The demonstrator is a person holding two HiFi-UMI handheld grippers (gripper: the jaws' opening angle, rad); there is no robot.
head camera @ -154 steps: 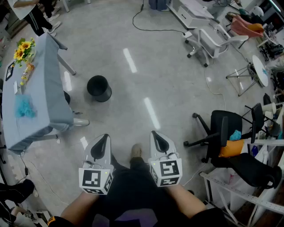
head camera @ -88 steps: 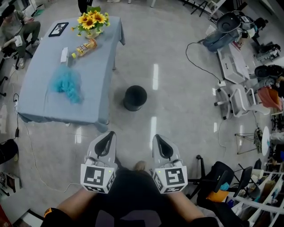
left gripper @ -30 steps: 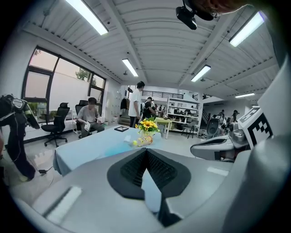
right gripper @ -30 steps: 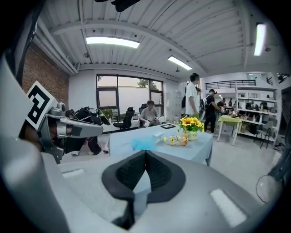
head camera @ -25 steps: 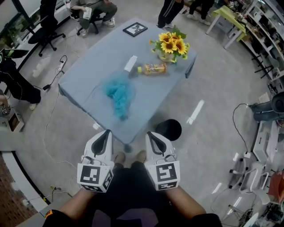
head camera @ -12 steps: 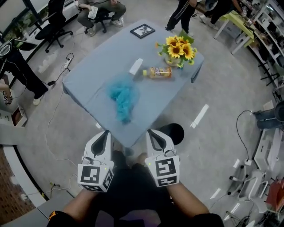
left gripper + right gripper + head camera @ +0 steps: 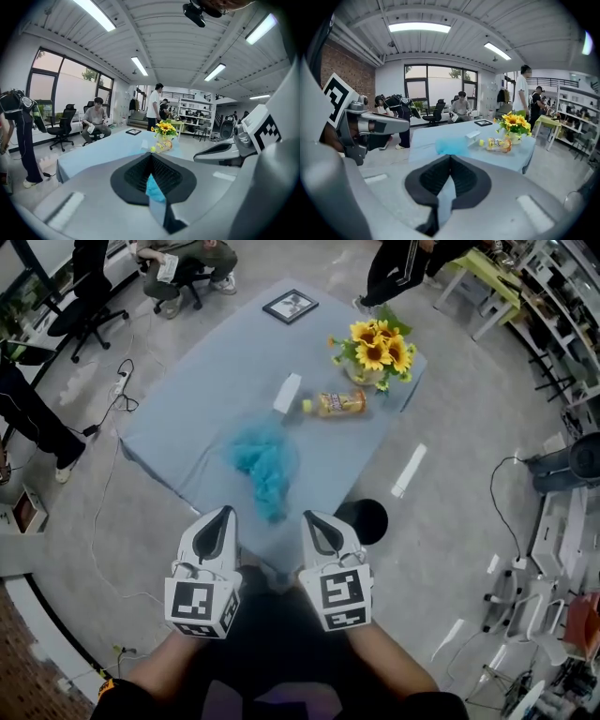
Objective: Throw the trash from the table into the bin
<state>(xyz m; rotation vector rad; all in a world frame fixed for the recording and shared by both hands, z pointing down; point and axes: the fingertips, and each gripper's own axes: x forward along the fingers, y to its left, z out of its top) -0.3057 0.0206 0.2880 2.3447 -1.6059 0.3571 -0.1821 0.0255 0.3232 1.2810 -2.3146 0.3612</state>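
Note:
A table under a blue cloth (image 7: 187,427) stands just ahead of me. On it lie a crumpled turquoise fluffy wad (image 7: 262,457), a small white box (image 7: 287,393) and an orange-yellow packet (image 7: 336,404) on its side. The round black bin (image 7: 362,520) stands on the floor by the table's near right corner. My left gripper (image 7: 222,514) is shut and holds nothing, its tip at the table's near edge. My right gripper (image 7: 312,518) is also shut and holds nothing, just left of the bin. In the right gripper view the wad (image 7: 451,146), box (image 7: 472,135) and packet (image 7: 498,144) lie beyond the closed tips (image 7: 450,157).
A vase of sunflowers (image 7: 375,348) and a framed picture (image 7: 289,306) stand at the table's far end. People sit and stand around the far side (image 7: 178,263). Cables (image 7: 117,390) run across the floor on the left; shelves and equipment (image 7: 572,465) line the right.
Both grippers have moved forward together and now reach the table's near edge. The table and bin have come closer in the head view; the bin now lies right beside the right gripper.

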